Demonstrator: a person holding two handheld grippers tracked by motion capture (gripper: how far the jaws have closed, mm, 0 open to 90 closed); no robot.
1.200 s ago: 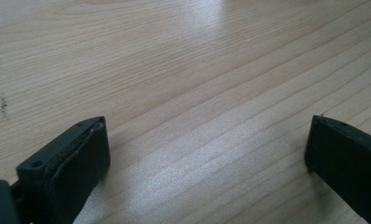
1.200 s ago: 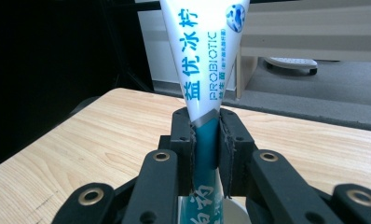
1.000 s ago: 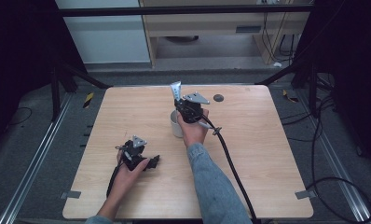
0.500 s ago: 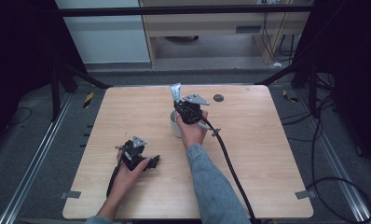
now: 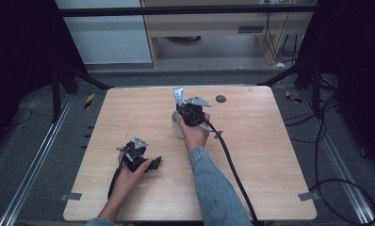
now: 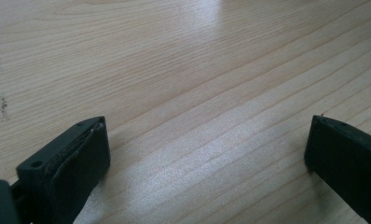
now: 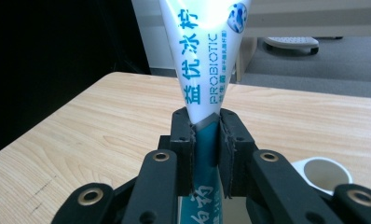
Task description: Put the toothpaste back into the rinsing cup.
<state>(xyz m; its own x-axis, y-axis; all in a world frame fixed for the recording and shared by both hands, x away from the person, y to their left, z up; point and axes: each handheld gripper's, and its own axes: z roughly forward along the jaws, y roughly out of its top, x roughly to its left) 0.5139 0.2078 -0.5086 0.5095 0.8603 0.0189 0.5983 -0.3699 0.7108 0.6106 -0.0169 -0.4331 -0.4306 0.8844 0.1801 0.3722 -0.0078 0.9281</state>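
Between the right gripper's point(image 7: 206, 135) jaws stands a toothpaste tube point(image 7: 204, 65), white and teal with blue print, clamped low on its body where the white part meets the teal. Its broad flat crimped end fans out above the pads and the rest of the tube drops away below them. In the high view the tube point(image 5: 177, 95) rises upright from the right gripper point(image 5: 191, 112), just above a white cup point(image 5: 177, 126) that sits immediately beside and below the jaws, apparently where the tube is headed or has come from.

I judge the tube light and soft-walled: it will dent under pressure and could squeeze paste toward the cap if pinched hard across the full body. Its glossy skin looks slippery, so a hold near the flat crimp, where the walls lie thin and stiff, or across the narrow shoulder would slide least. The present grip sits on the tapering part, closed tight, and looks secure enough for an upright carry, though the tall end may wobble.

Off toward the person's other side, well apart from the cup, the left gripper point(image 5: 139, 157) rests low on the wooden table point(image 5: 251, 155); its jaws stand wide with nothing between them, bare wood point(image 6: 197, 93) showing in the gap.
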